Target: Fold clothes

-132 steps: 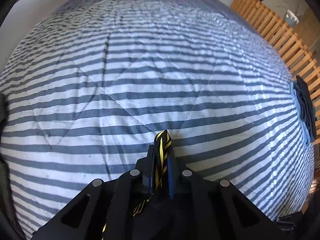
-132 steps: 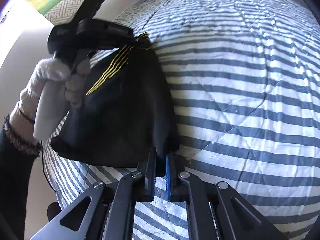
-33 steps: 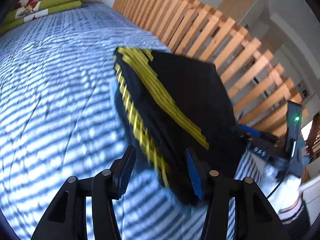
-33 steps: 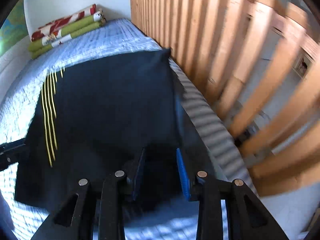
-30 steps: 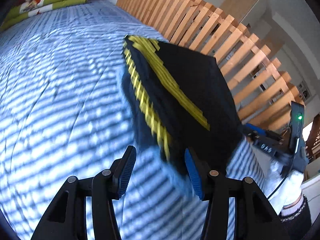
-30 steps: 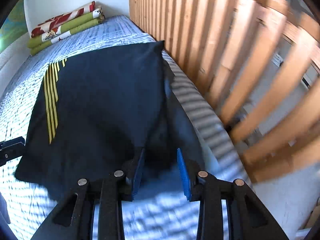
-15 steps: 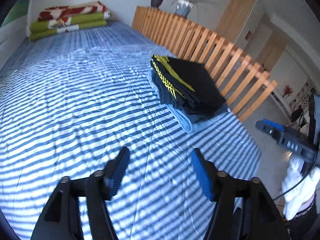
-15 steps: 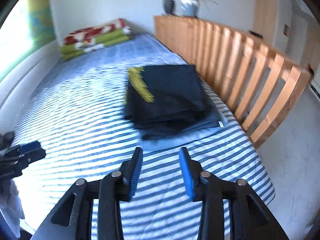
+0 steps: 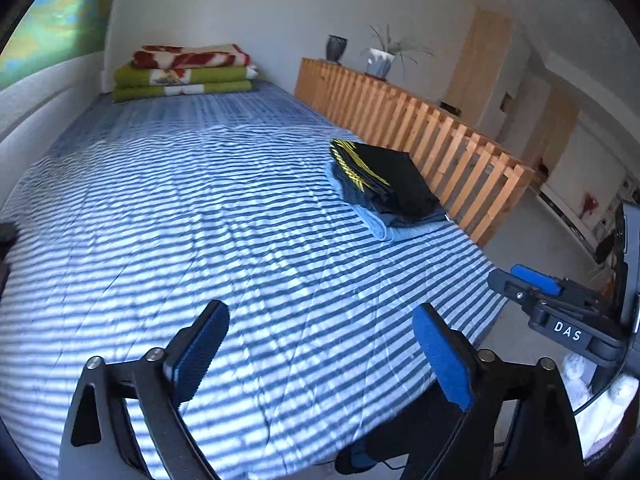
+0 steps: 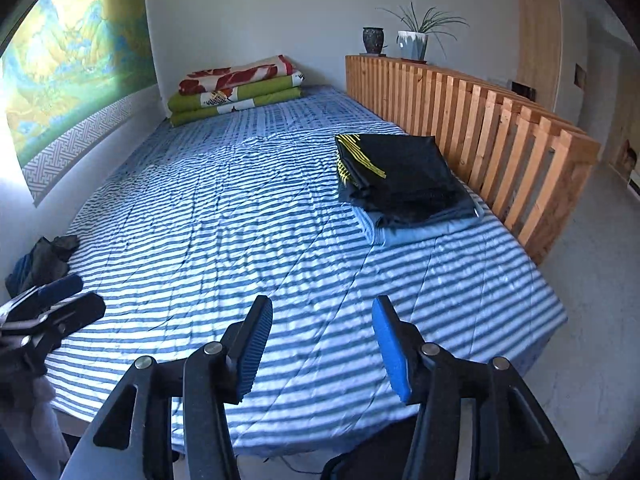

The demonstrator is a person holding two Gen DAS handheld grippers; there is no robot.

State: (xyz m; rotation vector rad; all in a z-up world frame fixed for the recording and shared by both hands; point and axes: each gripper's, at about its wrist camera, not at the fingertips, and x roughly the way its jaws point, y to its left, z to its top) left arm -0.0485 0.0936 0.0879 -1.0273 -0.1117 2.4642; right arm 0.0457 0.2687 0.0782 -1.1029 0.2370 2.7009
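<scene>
A folded black garment with yellow stripes (image 9: pixel 394 178) (image 10: pixel 404 172) lies on top of a stack of folded blue clothes (image 9: pixel 390 228) (image 10: pixel 416 232), at the right side of the striped bed (image 9: pixel 208 216) (image 10: pixel 224 232) by the wooden rail. My left gripper (image 9: pixel 320 346) stands open and empty over the bed's near edge, far from the stack. My right gripper (image 10: pixel 322 332) is also open and empty, at the foot of the bed. Each gripper shows in the other's view: the right gripper (image 9: pixel 536 286) at the right edge, the left gripper (image 10: pixel 60 300) at the left edge.
A wooden slat rail (image 9: pixel 420 132) (image 10: pixel 492 128) runs along the bed's right side. Folded green and red blankets (image 9: pixel 184 72) (image 10: pixel 236 88) lie at the head. Crumpled dark clothes (image 10: pixel 40 258) sit at the bed's left edge. Potted plants (image 10: pixel 416 36) stand on the rail.
Both grippers let go of the black garment, which now rests on the stack. They pulled back to the foot of the bed and opened wider.
</scene>
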